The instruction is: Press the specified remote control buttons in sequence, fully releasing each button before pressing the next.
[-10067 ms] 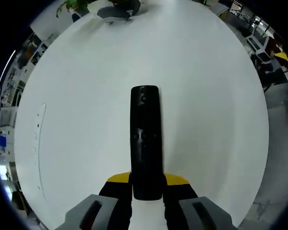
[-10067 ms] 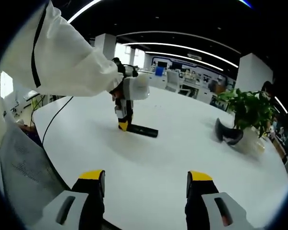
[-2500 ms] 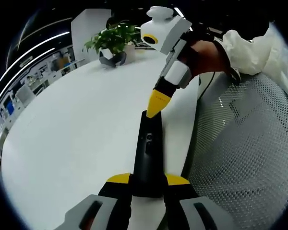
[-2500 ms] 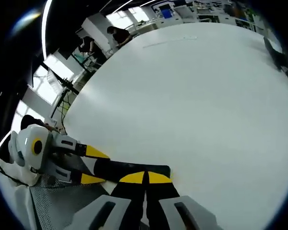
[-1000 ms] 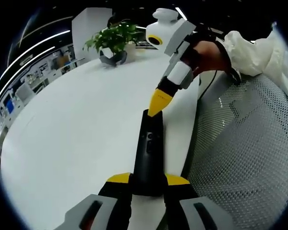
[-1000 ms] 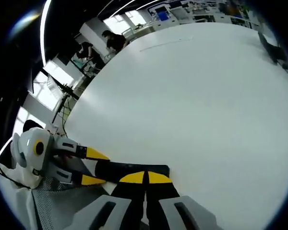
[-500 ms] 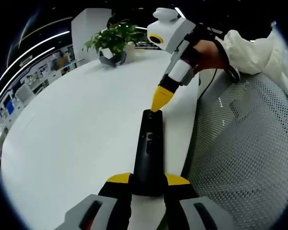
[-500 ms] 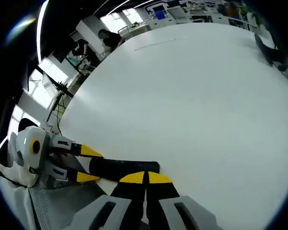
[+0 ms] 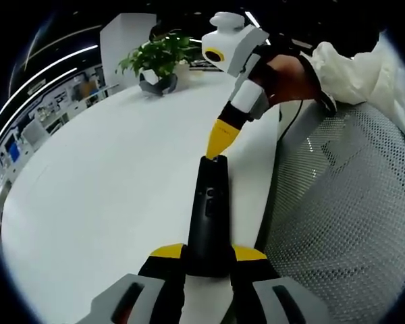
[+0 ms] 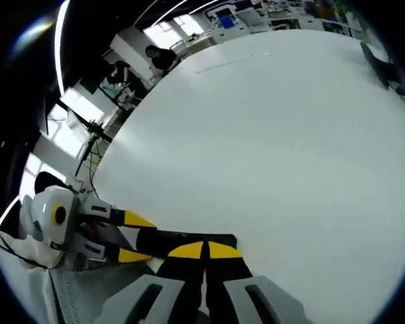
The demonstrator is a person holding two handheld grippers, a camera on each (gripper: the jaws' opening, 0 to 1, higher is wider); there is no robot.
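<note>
A black remote control (image 9: 208, 209) runs away from me in the left gripper view, and my left gripper (image 9: 208, 254) is shut on its near end. My right gripper (image 9: 220, 140) comes down from the upper right, shut, its yellow tips at the remote's far end. Whether they press on it I cannot tell. In the right gripper view, my right gripper (image 10: 204, 250) has its jaws together right over the remote control (image 10: 182, 241). The left gripper (image 10: 129, 236) holds the remote from the left.
A white table (image 9: 108, 175) spreads to the left, its edge running beside the remote. A grey mesh chair (image 9: 337, 223) lies to the right. A potted plant (image 9: 163, 50) and a dark curved object (image 9: 156, 82) stand at the far end. A hand (image 9: 293, 71) in a white sleeve holds the right gripper.
The right gripper's tips have shifted slightly left at the remote's far end. The left gripper keeps its hold on the remote, unmoved.
</note>
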